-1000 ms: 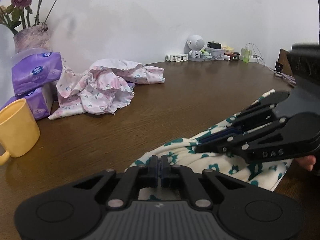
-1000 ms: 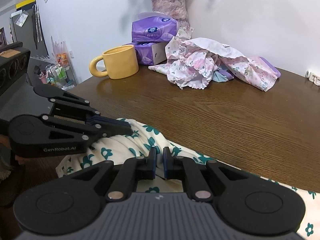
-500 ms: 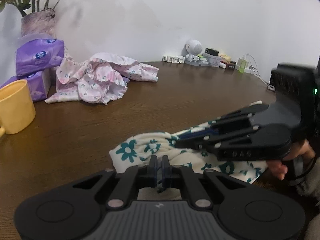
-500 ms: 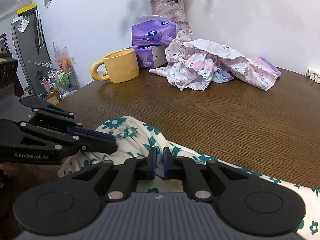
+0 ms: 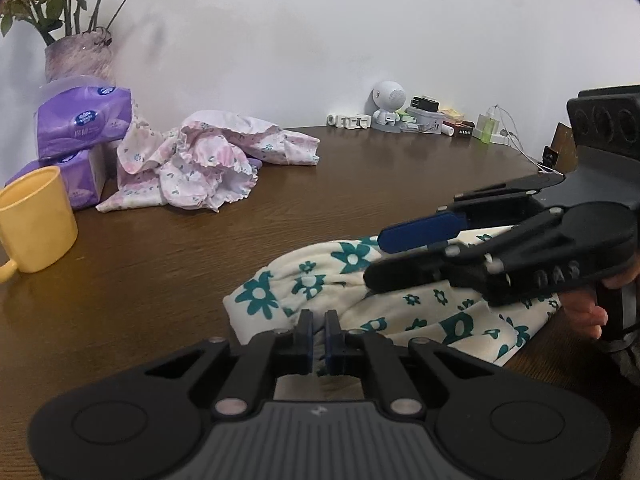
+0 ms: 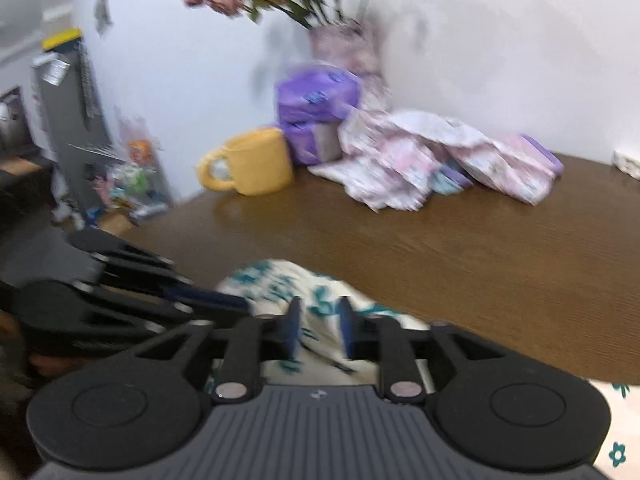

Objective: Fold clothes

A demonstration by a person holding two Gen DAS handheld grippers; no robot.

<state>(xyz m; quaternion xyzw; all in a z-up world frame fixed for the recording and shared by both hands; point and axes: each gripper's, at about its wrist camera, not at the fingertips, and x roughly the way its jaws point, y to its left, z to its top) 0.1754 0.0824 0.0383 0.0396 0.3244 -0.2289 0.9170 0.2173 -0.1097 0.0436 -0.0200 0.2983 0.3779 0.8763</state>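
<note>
In your left wrist view, your left gripper [image 5: 319, 330] pinches the teal-flowered garment [image 5: 360, 280] bunched on the table [image 5: 168, 248]; your right gripper [image 5: 394, 254] is parted above it. Your blurred right wrist view alone shows cloth between those parted fingers [image 6: 347, 330].

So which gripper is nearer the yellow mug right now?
Left. The left gripper, shut on the green-flowered garment, sits on the yellow mug side; the right gripper, open above that cloth, is farther over.
</note>
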